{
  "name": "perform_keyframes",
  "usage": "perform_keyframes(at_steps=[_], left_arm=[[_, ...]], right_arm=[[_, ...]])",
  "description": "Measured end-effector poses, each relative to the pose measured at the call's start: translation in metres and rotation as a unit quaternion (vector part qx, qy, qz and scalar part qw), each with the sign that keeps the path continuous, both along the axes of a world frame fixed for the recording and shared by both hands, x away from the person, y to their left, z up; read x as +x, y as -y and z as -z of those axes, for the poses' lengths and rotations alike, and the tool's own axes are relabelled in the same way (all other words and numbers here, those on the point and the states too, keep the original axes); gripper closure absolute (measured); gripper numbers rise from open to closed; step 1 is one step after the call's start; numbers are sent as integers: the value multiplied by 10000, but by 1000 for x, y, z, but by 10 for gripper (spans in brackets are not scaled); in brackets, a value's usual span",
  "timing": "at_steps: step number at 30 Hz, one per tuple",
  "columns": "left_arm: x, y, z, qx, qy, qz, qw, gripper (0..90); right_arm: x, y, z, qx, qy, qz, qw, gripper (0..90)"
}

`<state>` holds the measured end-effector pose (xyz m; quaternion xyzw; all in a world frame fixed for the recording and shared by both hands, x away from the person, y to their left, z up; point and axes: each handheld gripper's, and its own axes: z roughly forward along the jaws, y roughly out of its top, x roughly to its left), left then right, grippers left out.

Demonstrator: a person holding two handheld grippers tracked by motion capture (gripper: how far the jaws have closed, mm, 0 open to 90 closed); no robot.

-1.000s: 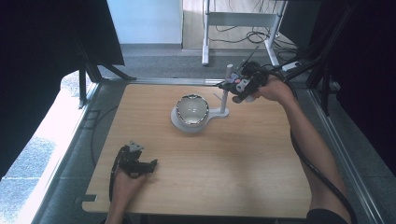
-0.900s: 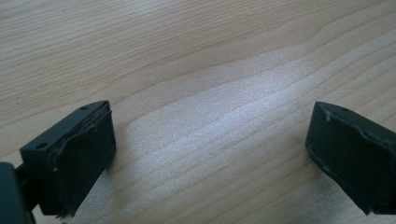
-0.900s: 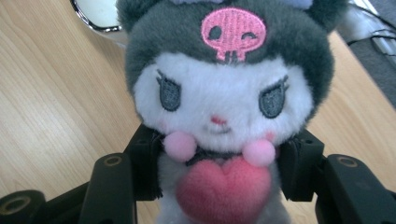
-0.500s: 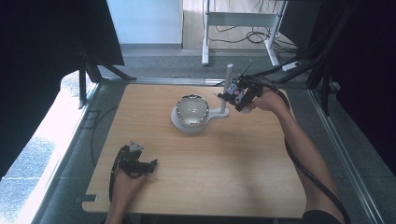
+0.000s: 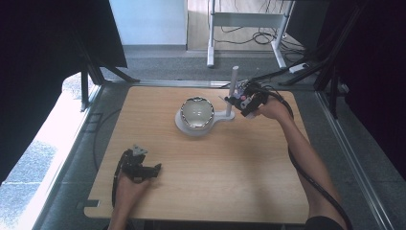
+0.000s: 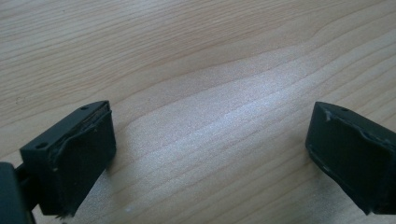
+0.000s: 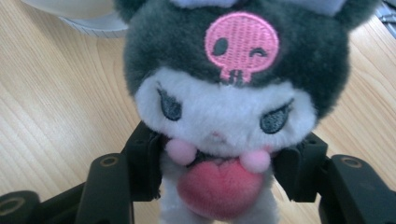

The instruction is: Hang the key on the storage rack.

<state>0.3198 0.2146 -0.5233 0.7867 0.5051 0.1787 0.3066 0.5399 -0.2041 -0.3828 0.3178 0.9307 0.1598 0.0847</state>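
The right hand-held gripper (image 7: 219,186) pinches a plush toy (image 7: 224,107) by its body. The left hand-held gripper (image 6: 210,154) rests spread on the counter (image 5: 215,163)

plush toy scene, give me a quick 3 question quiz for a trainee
1. True or false: the right gripper is shut on the plush toy.
2. Multiple choice: what lies between the jaws of the left gripper? A) a spoon B) bare wooden table C) a white cup
3. Fill in: in the high view, the bowl sits on a white ____ with an upright post.

Key: 1 true, its jaws press the toy's body from both sides. 2 B, the jaws stand wide apart over plain wood. 3 base.
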Motion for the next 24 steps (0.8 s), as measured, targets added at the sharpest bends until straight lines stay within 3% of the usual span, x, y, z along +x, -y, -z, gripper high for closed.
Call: perform_keyframes(at_steps=[3, 6, 16, 24], left_arm=[[0, 0, 0, 1, 0, -1, 10000, 14], [0, 0, 0, 2, 0, 1, 10000, 14], [0, 0, 0, 3, 0, 1, 10000, 14], [0, 0, 0, 4, 0, 2, 10000, 14]], right_arm=[[-3, -5, 4, -25, 95, -203, 9997, 341], [-5, -5, 5, -72, 416, -195, 9989, 256], [-14, 4, 4, 21, 445, -149, 9989, 151], [-25, 10, 1, 146, 565, -199, 9981, 135]])
